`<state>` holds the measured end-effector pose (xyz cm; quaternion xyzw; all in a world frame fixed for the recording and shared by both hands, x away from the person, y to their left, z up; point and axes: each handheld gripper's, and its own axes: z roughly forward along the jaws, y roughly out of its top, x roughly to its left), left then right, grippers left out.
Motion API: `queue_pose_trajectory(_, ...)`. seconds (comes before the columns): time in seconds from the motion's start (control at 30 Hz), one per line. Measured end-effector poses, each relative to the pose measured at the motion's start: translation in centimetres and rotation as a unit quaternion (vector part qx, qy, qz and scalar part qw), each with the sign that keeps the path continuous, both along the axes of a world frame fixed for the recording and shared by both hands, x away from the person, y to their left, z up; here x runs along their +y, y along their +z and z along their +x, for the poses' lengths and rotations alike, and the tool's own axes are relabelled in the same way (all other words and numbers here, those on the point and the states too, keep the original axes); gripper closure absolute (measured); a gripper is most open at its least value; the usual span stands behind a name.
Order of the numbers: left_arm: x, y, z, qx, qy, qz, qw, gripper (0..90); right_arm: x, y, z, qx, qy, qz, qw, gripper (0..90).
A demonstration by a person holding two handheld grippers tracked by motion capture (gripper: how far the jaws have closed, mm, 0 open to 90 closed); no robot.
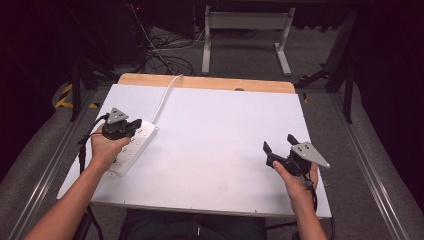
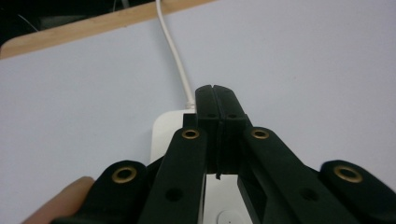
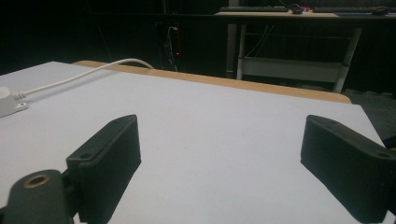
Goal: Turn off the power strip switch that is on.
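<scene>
While the left gripper (image 1: 131, 125) sits clenched, maybe touching the white power strip (image 1: 134, 148) at the table's (image 1: 220, 150) left side, the right gripper (image 1: 278, 143) waits wide apart, far away.

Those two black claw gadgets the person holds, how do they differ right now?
The left claw has its jaws pressed together; the right claw has its jaws spread wide. The left claw sits over the white power strip; the right claw is over bare white table. Both are black, hand-held and carry a grey plate.
</scene>
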<state>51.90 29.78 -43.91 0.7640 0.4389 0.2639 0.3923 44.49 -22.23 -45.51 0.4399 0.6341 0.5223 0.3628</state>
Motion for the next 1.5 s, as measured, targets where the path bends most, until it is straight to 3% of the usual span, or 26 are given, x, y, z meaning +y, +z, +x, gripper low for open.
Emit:
queue_pose_trajectory(0.33,-0.7,-1.1,0.9,0.045,-0.011,0.016,0.9988,89.9,-0.2,-0.1,-0.4,0.005,-0.002,-0.001,1.0,12.4)
queue_pose_trajectory(0.43,-0.9,-1.5,1.2,0.059,-0.009,0.035,0.9976,89.9,-0.2,-0.1,-0.3,0.006,-0.002,0.0,1.0,12.5)
queue_pose_trajectory(0.6,-1.0,-1.9,1.7,0.072,-0.006,0.046,0.9963,89.9,-0.1,-0.1,-0.3,0.006,0.0,-0.003,1.0,12.6)
queue_pose_trajectory(0.73,-1.0,-1.9,1.9,0.083,-0.006,0.035,0.9959,89.9,-0.2,-0.1,-0.4,0.007,-0.001,-0.003,1.0,12.7)
queue_pose_trajectory(1.23,-0.9,-1.8,1.9,0.105,0.012,0.025,0.9941,89.9,0.0,-0.1,-0.4,0.009,0.0,-0.003,1.0,12.9)
queue_pose_trajectory(1.4,-1.0,-1.7,2.0,0.11,0.011,0.03,0.9934,90.0,0.0,0.0,-0.3,0.01,0.0,-0.002,1.0,13.0)
queue_pose_trajectory(1.47,-1.4,-1.7,1.8,0.102,0.014,0.046,0.9936,90.0,0.0,0.0,-0.1,0.01,0.001,-0.001,0.9999,13.0)
queue_pose_trajectory(1.5,-1.5,-1.7,1.8,0.103,0.015,0.043,0.9936,90.0,0.1,0.0,-0.1,0.009,0.001,0.001,1.0,13.0)
